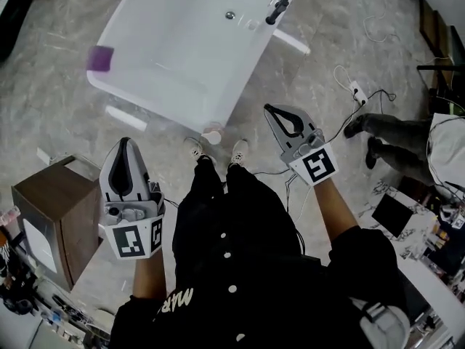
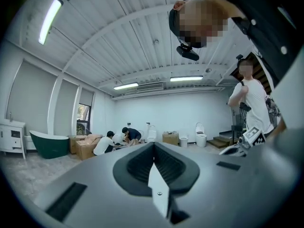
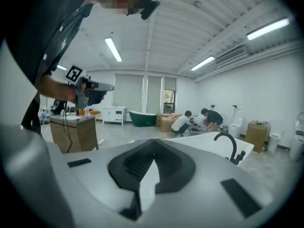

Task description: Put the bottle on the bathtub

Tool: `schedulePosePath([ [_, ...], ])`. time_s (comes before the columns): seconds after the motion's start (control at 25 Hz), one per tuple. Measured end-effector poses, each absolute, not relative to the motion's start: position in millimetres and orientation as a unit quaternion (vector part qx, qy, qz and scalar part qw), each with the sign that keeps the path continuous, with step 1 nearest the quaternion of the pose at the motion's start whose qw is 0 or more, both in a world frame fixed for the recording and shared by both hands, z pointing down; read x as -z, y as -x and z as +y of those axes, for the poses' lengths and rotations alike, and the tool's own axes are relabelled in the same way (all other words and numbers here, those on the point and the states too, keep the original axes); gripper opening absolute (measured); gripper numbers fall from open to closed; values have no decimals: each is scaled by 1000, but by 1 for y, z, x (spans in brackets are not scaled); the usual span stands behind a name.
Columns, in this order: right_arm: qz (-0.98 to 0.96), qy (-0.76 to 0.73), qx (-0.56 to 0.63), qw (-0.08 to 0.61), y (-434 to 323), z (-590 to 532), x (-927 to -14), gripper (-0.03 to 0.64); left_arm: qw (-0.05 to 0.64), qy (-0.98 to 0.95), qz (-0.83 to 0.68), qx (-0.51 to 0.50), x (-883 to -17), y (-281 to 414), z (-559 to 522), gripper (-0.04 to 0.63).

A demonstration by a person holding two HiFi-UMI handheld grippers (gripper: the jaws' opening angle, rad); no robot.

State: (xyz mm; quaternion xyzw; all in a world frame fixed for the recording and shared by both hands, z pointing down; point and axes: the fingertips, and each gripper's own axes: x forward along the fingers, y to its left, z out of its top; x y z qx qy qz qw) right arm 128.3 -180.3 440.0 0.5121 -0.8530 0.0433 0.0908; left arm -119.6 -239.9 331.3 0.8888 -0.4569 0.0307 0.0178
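Left tongs (image 1: 125,144) and right tongs (image 1: 269,110) were held shut, nothing gripped. The bottle (image 1: 212,134) was spotted at the near end of the bathtub (image 1: 182,57), just beyond the shoes (image 1: 195,150).

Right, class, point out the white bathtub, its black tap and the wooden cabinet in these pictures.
white bathtub (image 1: 182,49), head view, on its bare inside surface.
black tap (image 1: 282,2), head view, on the middle of its body.
wooden cabinet (image 1: 51,191), head view, on its brown top.
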Motion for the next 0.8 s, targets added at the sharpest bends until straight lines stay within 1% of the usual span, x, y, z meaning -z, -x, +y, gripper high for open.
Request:
schedulePosePath([
  [0.28,-829,-557,-55,-5,-157,-185,-356,3,-12,-888,-460,-11,-294,123,-245,9],
  [0.64,-771,-632,-36,-63,-196,-187,-284,3,-30,-880,-474,21,-265,140,-249,9],
  [0.8,-758,-648,-21,-70,-205,-181,-265,3,-35,-876,-480,28,-259,146,-252,9],
])
